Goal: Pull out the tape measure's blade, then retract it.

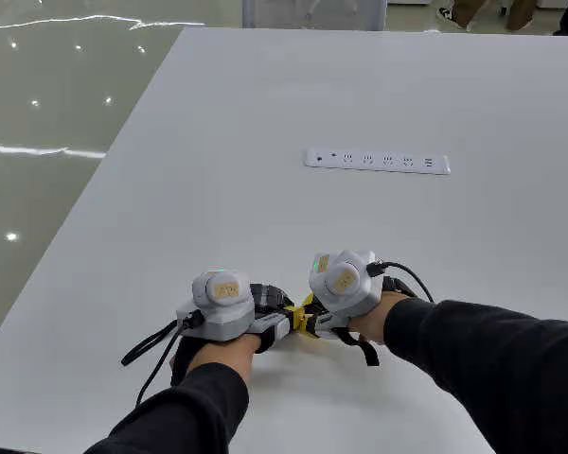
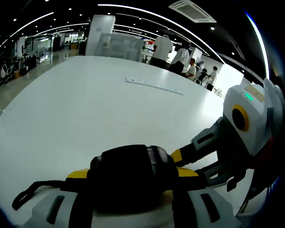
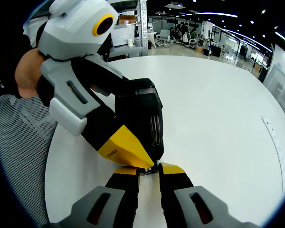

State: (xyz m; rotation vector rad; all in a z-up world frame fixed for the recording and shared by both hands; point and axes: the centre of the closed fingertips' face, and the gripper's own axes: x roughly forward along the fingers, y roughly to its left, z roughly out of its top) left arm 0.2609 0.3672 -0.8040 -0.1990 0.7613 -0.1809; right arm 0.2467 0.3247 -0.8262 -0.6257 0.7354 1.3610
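Jaws of my left gripper [image 2: 133, 195] are clamped around the black-and-yellow tape measure [image 2: 133, 166], down by the near edge of the white table [image 1: 265, 123]. My right gripper [image 3: 149, 175] has its yellow-tipped jaws drawn almost together on what looks like the blade's end hook [image 3: 148, 170] at the mouth of the case, though the tab is tiny and half hidden. The two grippers sit just beside each other. Open table stretches ahead to a white power strip [image 1: 377, 162], well apart. The table's left edge drops to glossy floor [image 1: 47, 113].
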